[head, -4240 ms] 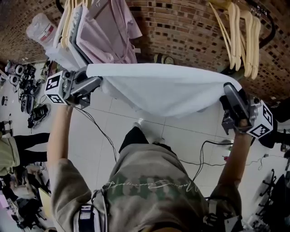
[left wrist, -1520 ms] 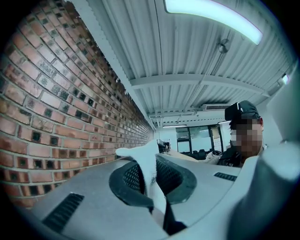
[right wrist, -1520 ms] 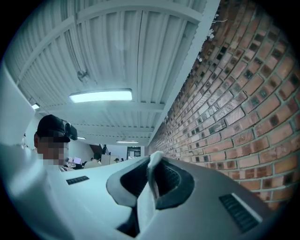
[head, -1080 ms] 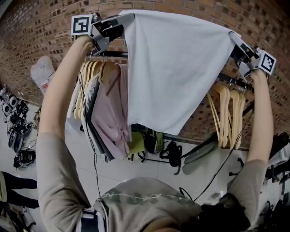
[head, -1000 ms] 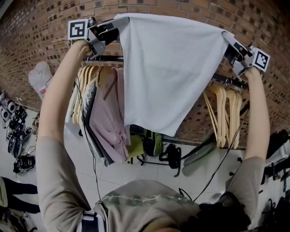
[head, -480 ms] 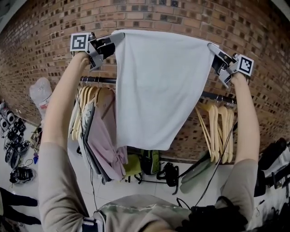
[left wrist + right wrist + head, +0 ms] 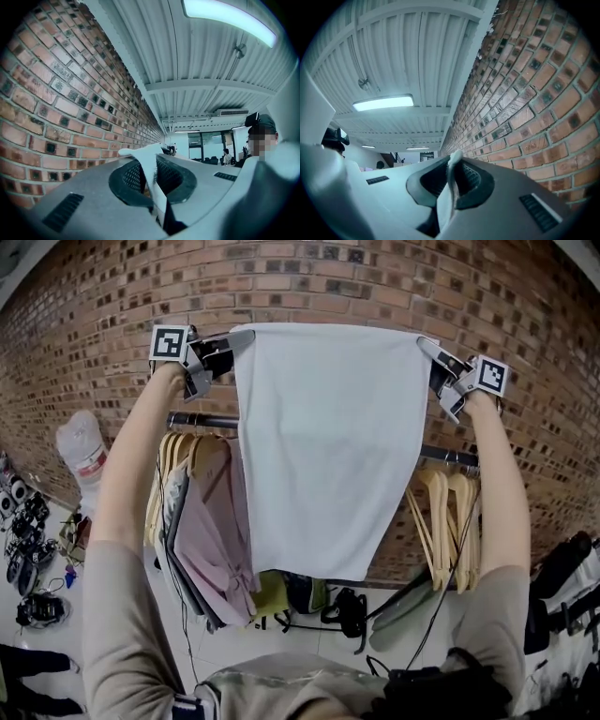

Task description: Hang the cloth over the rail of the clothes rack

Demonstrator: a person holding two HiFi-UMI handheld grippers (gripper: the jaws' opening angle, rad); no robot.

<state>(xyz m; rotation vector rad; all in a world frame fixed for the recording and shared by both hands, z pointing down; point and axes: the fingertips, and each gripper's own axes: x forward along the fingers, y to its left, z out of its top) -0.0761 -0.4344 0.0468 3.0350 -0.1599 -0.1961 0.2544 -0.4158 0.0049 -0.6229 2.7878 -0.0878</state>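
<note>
Now the cloth (image 7: 323, 446) was held up flat before the brick wall (image 7: 309, 277), its top edge stretched level between the two grippers. The left gripper (image 7: 242, 336) was clamped on the upper left corner and the right gripper (image 7: 427, 345) on the upper right. In the left gripper view a fold of white fabric (image 7: 149, 164) was seen pinched between the closed jaws, and the same was seen in the right gripper view (image 7: 451, 178).

Four seconds earlier the cloth had been held low, sagging over the floor tiles. A second earlier its top edge had been seen about level with the rail (image 7: 202, 421). It was now raised clearly above the rail, which passed behind the hanging sheet. The cloth was not yet draped over the rail.

Wooden hangers (image 7: 441, 521) and pink garments (image 7: 202, 540) were seen on the rail to either side.
</note>
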